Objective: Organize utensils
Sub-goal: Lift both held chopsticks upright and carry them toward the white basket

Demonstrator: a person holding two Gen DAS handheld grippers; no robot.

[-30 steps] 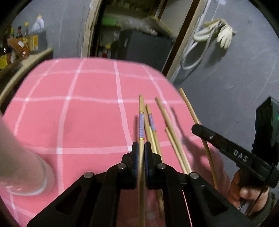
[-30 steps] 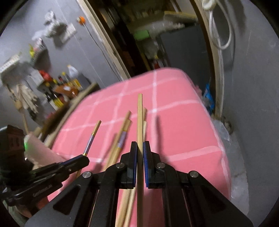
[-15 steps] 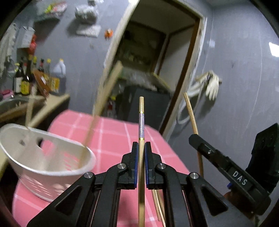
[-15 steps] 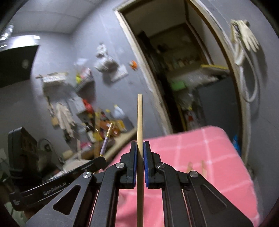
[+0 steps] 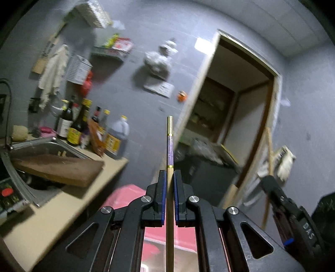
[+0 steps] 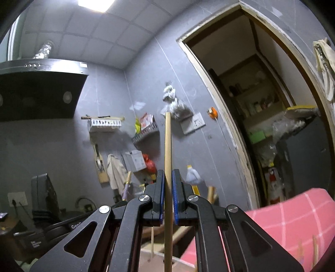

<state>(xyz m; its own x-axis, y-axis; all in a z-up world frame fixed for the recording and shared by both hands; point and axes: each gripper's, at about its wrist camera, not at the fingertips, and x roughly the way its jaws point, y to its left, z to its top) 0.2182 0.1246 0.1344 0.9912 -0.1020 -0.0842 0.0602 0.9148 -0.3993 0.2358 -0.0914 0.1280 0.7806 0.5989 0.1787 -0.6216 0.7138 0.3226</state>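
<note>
Left tongs (image 5: 169,184) clamped on a gold-banded, purple-patterned chopstick (image 5: 169,144), raised level toward the grey wall. Right tongs (image 6: 168,184) clamped on a plain wooden chopstick (image 6: 168,144), tilted slightly upward. Pink checked tabletop (image 6: 293,215) low at right.

Dim room, bright ceiling panel (image 6: 96,2) glare, motion blur, fisheye-bent edges.

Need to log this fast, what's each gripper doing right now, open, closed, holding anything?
Left gripper: closed on a chopstick with a purple band.
Right gripper: closed on a plain wooden chopstick.
</note>
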